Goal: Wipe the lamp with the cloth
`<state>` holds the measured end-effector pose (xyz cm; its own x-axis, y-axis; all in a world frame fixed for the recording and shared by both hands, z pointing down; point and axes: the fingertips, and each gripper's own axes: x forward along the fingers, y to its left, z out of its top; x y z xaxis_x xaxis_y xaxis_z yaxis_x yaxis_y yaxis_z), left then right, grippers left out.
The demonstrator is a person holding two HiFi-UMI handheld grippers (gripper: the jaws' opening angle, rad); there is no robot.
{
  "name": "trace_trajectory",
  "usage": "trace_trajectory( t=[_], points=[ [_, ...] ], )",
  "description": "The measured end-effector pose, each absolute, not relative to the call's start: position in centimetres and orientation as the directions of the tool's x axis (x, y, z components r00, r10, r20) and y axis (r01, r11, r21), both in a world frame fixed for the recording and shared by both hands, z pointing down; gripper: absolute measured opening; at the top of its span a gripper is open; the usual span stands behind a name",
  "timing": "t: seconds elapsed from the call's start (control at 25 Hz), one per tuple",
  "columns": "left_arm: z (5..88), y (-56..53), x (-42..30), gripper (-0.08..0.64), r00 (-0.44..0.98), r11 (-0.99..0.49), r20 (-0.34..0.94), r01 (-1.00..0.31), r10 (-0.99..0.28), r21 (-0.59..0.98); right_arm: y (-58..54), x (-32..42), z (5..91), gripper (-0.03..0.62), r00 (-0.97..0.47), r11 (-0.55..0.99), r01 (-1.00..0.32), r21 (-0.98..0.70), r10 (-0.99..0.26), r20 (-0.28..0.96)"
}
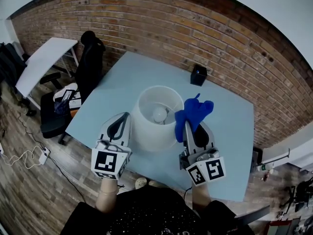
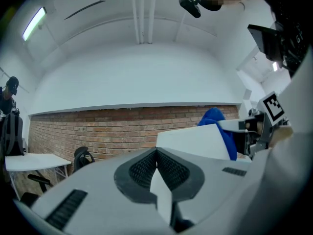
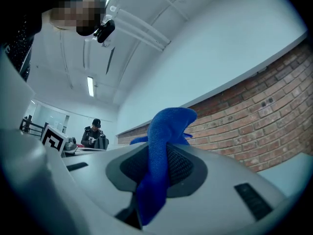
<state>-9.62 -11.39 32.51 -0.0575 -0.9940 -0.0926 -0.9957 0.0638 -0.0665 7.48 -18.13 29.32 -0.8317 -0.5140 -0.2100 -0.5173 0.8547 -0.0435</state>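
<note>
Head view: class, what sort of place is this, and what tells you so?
Probably an office or workroom: a black office chair beside a white desk, a bare brick wall, and cables trailing across the wooden floor.

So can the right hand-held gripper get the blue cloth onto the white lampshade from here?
Probably yes: the right hand-held gripper clamps the blue cloth right at the white lampshade edge, with nothing between them.
</note>
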Motion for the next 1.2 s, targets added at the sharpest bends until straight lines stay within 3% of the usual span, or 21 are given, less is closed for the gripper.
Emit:
trace_trajectory(
  t=[0.44, 0.92, 1.08, 1.2],
  points=[
    [34.0, -12.1, -9.8, 0.009, -0.114, 0.117, -0.062, -0.992, -0.992, -0.049, -21.3, 8.4, 34.9, 0.087, -0.832, 0.833, -0.536, -0.137, -0.549, -0.082],
    [36.3, -12.3, -10.0, 0.009, -0.13, 0.13, -0.004, -0.991, -0.992, -0.025, -23.6, 10.1, 42.7, 0.087, -0.797, 0.787, -0.603, -0.134, -0.583, 0.158],
    [36.4, -12.3, -10.6, 0.009, -0.144, 0.143, 0.004, -0.989, -0.99, -0.029, -24.6, 10.7, 42.3, 0.087, -0.801, 0.79, -0.597, -0.14, -0.575, 0.17],
    [35.8, -12.2, -11.2, 0.009, -0.154, 0.154, -0.003, -0.987, -0.988, -0.042, -25.8, 10.6, 39.0, 0.087, -0.823, 0.81, -0.568, -0.149, -0.557, 0.111]
  ],
)
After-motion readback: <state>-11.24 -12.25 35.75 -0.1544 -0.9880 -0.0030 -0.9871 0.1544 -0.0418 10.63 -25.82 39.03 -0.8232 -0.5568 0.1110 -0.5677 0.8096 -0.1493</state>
